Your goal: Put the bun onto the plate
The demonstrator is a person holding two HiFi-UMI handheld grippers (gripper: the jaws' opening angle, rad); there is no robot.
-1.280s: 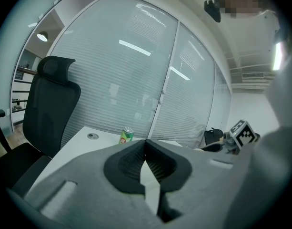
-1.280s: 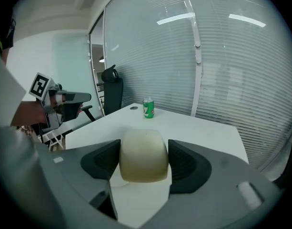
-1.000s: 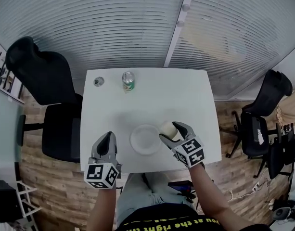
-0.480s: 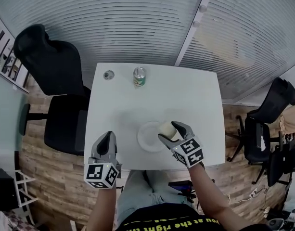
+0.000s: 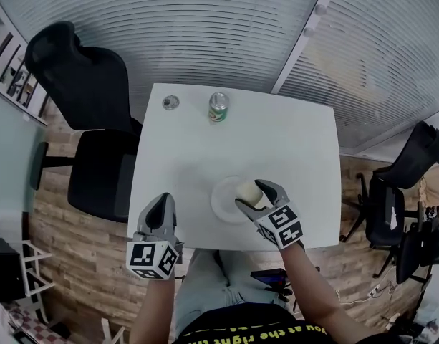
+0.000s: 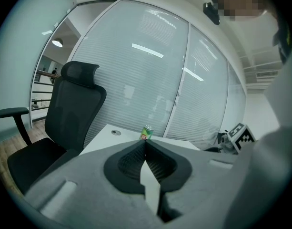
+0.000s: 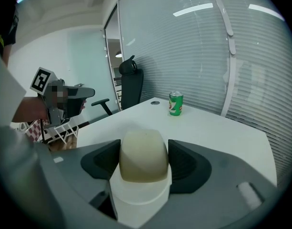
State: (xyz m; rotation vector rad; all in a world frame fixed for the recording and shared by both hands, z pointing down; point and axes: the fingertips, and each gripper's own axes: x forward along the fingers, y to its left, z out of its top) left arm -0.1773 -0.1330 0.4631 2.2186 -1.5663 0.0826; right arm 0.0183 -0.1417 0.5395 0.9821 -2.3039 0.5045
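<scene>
Head view, lower centre: the right gripper (image 5: 252, 195) is clenched on a pale bun (image 5: 247, 190), holding it over the right edge of the white plate (image 5: 221, 201) on the white table (image 5: 298, 156); whether bun and plate touch cannot be told. At lower left, the left gripper (image 5: 160, 206) hangs at the table's near edge, jaws pressed together on nothing. A green can (image 5: 218, 108) stands upper centre.

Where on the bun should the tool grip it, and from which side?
Grip the bun across its two rounded flanks at mid-height, coming in from the person's side, as the right tool does now. It looks like a smooth dome, probably widest there, so the pads should seat squarely without pressing on the top.
</scene>
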